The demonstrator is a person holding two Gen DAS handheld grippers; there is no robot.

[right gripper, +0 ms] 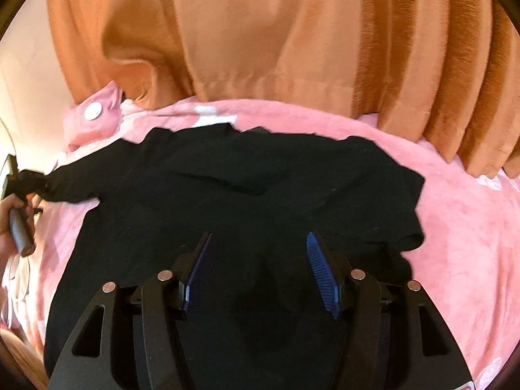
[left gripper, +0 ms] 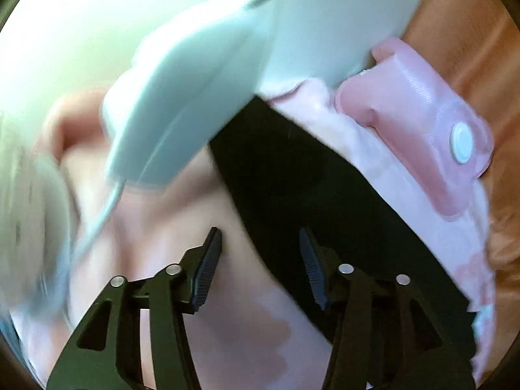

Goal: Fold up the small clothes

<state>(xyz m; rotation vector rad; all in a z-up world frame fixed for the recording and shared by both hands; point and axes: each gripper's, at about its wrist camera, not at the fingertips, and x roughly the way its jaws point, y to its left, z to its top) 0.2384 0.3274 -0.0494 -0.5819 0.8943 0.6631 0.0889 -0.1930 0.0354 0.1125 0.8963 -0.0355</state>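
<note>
A black garment [right gripper: 247, 188] lies spread on a pink blanket [right gripper: 461, 247], a sleeve stretched out to the left. My right gripper [right gripper: 260, 243] is open just above the garment's near part, holding nothing. In the right wrist view the left gripper [right gripper: 19, 178] shows at the far left edge, at the tip of that sleeve. In the left wrist view my left gripper [left gripper: 260, 240] is open; a strip of the black garment [left gripper: 292, 175] runs past its right finger [left gripper: 312, 269]. The view is blurred.
An orange curtain [right gripper: 260, 32] hangs behind the blanket. A pink case with a white button [left gripper: 461, 139] lies at the blanket's far left corner, also in the right wrist view [right gripper: 92, 110]. A pale green-white object [left gripper: 227, 65] fills the left wrist view's upper part.
</note>
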